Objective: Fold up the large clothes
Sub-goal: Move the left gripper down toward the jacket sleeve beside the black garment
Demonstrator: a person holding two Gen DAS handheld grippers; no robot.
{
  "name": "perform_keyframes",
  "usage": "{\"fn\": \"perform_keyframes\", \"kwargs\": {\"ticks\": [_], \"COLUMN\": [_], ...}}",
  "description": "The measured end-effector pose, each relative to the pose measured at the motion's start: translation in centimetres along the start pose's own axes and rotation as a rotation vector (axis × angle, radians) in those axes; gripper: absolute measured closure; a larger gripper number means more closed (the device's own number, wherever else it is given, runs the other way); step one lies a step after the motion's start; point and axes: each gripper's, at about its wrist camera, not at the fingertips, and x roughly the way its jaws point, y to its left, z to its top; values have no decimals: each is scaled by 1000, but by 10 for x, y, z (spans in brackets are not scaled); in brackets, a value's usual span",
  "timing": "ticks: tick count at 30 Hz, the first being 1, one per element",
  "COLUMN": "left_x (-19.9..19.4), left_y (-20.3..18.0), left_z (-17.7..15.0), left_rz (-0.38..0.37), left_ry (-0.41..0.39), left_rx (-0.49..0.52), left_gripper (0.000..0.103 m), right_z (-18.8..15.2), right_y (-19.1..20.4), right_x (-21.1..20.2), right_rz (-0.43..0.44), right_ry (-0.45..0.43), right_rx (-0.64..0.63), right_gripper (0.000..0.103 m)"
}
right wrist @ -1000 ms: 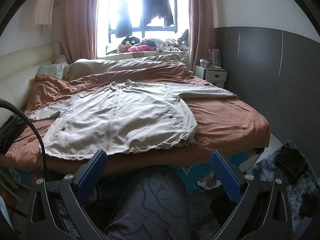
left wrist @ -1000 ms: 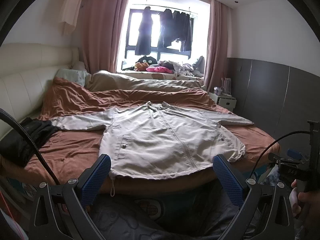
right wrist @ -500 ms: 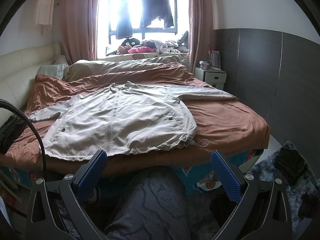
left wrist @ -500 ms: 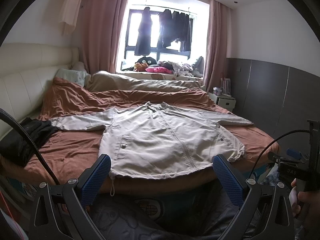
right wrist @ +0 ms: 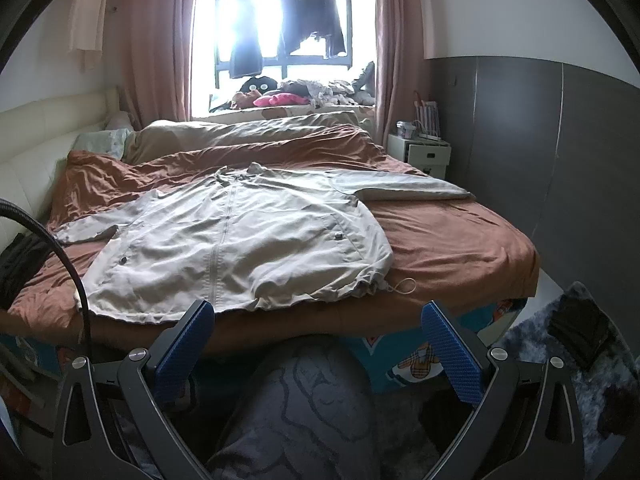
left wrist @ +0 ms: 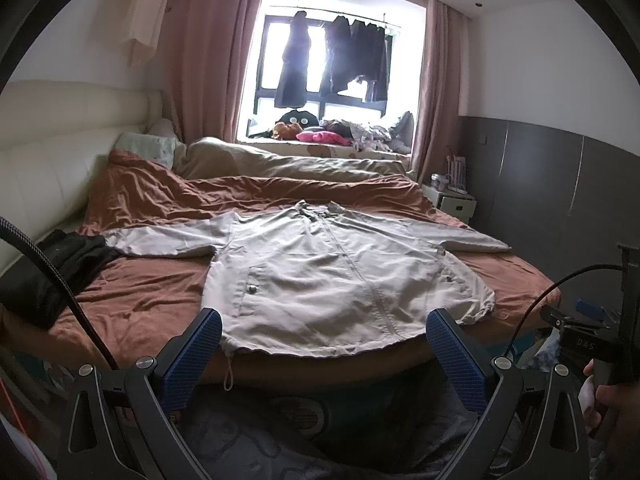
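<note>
Your left gripper (left wrist: 323, 347) and right gripper (right wrist: 318, 340) are both spread wide, holding nothing — the beige jacket (left wrist: 332, 276) lies flat on the bed (right wrist: 460, 248). The only writing, on the right gripper's handle (left wrist: 586, 346), reads "DAS".

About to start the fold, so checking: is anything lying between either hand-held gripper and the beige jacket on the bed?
Nothing visible. The left hand-held gripper and right hand-held gripper both face the beige jacket hem with open air between.

White letters reading "DAS" mark the black handheld device (left wrist: 585, 346) at four o'clock in the left wrist view; nothing else is legible.
</note>
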Motion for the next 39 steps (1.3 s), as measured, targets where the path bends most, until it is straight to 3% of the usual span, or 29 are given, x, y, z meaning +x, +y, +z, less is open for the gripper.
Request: {"fn": "perform_keyframes", "kwargs": {"ticks": [11, 26, 39], "left_x": [29, 110, 172], "left_y": [24, 103, 193], "left_z": [5, 29, 53], "left_rz": [15, 149, 250], "left_ry": [15, 83, 119], "left_rx": [0, -79, -154], "left_gripper": [0, 1, 1], "right_z": [21, 55, 89], "right_y": [13, 37, 84], "right_x": [41, 143, 236], "right_rz": [0, 52, 207], "right_ry": [13, 44, 118], "right_rx": [-21, -25, -92], "right_gripper": [0, 0, 0]}}
